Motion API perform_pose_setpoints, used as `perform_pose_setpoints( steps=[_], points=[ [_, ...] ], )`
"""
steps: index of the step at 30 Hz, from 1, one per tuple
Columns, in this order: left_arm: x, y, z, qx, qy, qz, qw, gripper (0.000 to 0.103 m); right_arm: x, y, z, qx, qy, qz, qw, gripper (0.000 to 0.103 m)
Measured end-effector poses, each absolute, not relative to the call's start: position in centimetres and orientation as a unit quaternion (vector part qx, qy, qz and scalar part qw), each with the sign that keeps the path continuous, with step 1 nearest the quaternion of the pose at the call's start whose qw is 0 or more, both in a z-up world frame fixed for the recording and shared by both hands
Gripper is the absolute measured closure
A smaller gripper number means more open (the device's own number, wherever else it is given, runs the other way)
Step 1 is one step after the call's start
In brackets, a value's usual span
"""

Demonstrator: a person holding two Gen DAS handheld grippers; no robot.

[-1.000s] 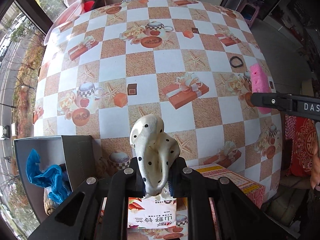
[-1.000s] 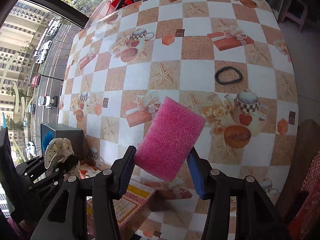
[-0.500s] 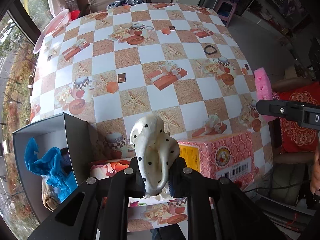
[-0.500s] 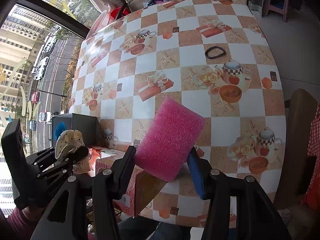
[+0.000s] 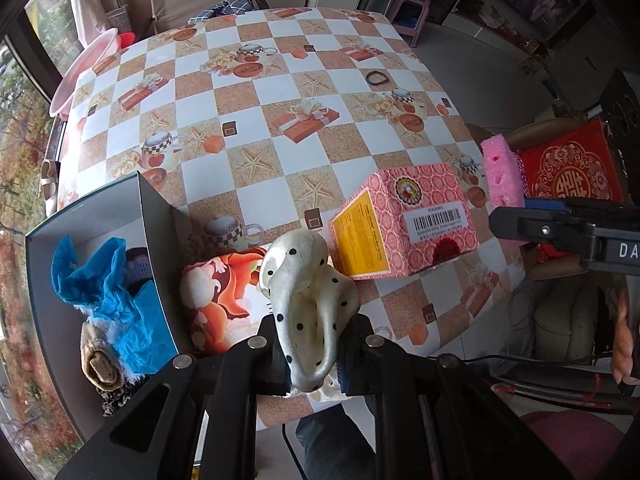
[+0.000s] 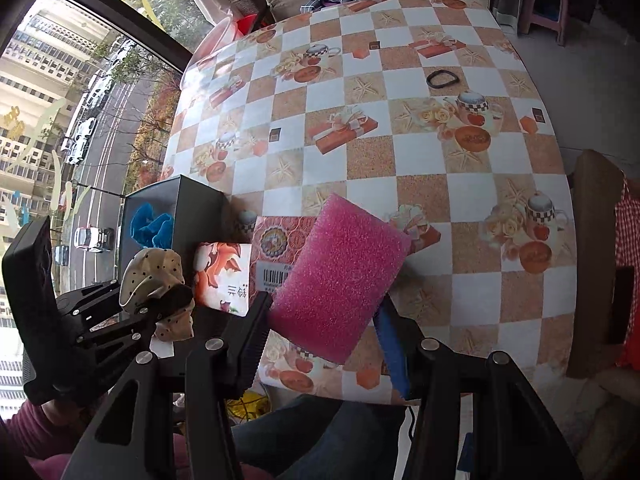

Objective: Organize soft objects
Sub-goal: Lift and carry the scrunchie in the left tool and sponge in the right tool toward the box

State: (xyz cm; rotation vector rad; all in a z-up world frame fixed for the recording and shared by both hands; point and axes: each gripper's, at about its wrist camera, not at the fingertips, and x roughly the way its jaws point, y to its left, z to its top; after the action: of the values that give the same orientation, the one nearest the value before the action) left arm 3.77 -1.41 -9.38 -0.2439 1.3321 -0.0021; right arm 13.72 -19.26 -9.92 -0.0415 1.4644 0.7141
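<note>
My left gripper [image 5: 312, 354] is shut on a cream scrunchie with black dots [image 5: 308, 296], held above the table's near edge. It also shows in the right wrist view [image 6: 154, 280]. My right gripper [image 6: 320, 328] is shut on a pink sponge [image 6: 340, 280], held up over the near edge; the sponge shows at the right of the left wrist view [image 5: 502, 172]. An open dark box [image 5: 152, 232] stands at the near left and holds a blue cloth [image 5: 108, 292] and a rolled beige piece [image 5: 98, 364].
A pink patterned carton [image 5: 404, 216] and a box with an orange fox print [image 5: 222, 300] stand near the front edge of the checkered table [image 5: 256, 92]. A black hair band [image 5: 376, 78] lies far right. A wooden chair [image 6: 592, 264] stands at the right.
Both grippers have pulled back and up from the table with their objects still held. The boxes at the near edge have come fully into view.
</note>
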Motion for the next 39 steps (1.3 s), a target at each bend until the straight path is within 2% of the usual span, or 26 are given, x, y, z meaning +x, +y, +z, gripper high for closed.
perform_pose_setpoints(
  steps=[17,39],
  points=[
    [-2.6,3.2,-7.2,-0.157,0.576,0.054,0.801,0.086,6.4,-10.9,-6.9,-0.101,0.62,0.397,0.669,0.05],
    [-11.0,10.7,-7.5,-0.244,0.538,0.203,0.781,0.086,0.8,1.0,-5.3,-0.187,0.578,0.511,0.608,0.05]
  ],
)
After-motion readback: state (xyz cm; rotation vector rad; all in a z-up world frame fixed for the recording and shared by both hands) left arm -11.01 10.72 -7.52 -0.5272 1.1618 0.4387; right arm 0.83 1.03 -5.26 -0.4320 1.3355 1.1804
